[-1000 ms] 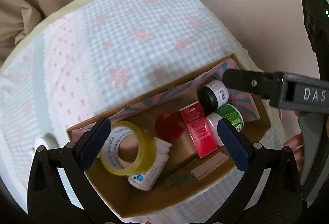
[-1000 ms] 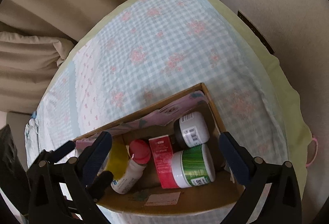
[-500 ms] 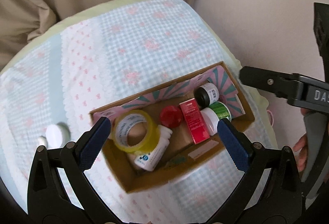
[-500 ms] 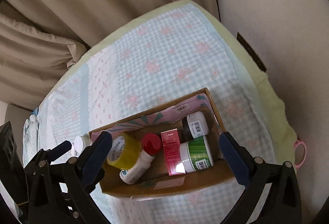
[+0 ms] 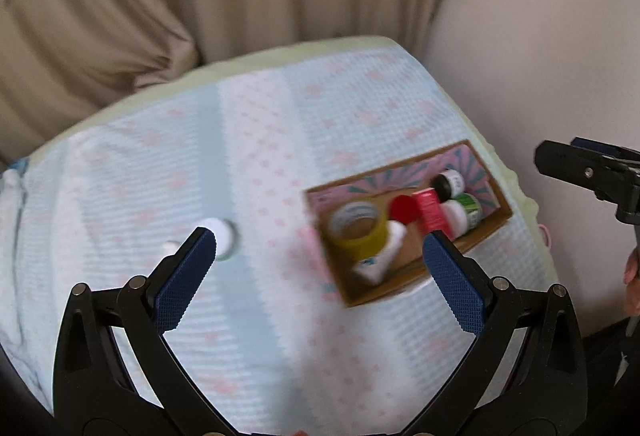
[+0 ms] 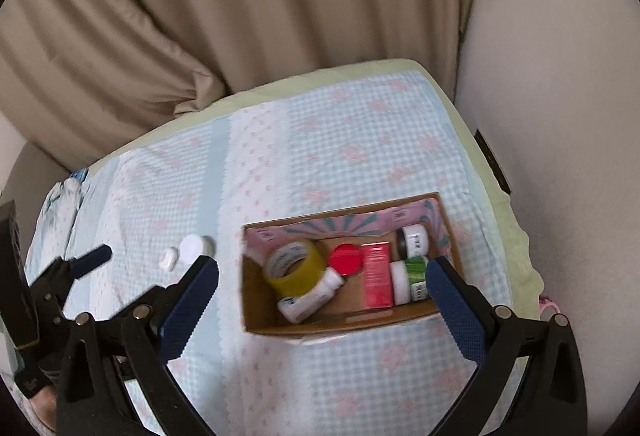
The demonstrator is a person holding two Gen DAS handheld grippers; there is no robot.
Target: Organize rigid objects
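A cardboard box (image 6: 340,326) (image 5: 376,296) stands on the checked cloth. In it lie a yellow tape roll (image 6: 294,266) (image 5: 358,230), a white bottle with a red cap (image 6: 344,260) (image 5: 402,207), a red carton (image 6: 377,274) (image 5: 430,209), a green-labelled jar (image 6: 410,274) and a black-capped jar (image 6: 412,238). A white jar (image 6: 196,246) (image 5: 222,236) and a small white piece (image 6: 168,259) lie on the cloth left of the box. My left gripper (image 5: 320,276) is open and empty, high above the cloth. My right gripper (image 6: 322,300) is open and empty, above the box.
Beige curtains (image 6: 240,15) hang behind the table. A pale wall (image 6: 560,115) runs along the right. The table edge with its green underlay (image 6: 508,220) lies just right of the box. The right gripper's arm (image 5: 592,175) shows in the left wrist view.
Both grippers have pulled up and back from the box. The left view has swung left, so the white jar on the cloth now shows between its fingers.
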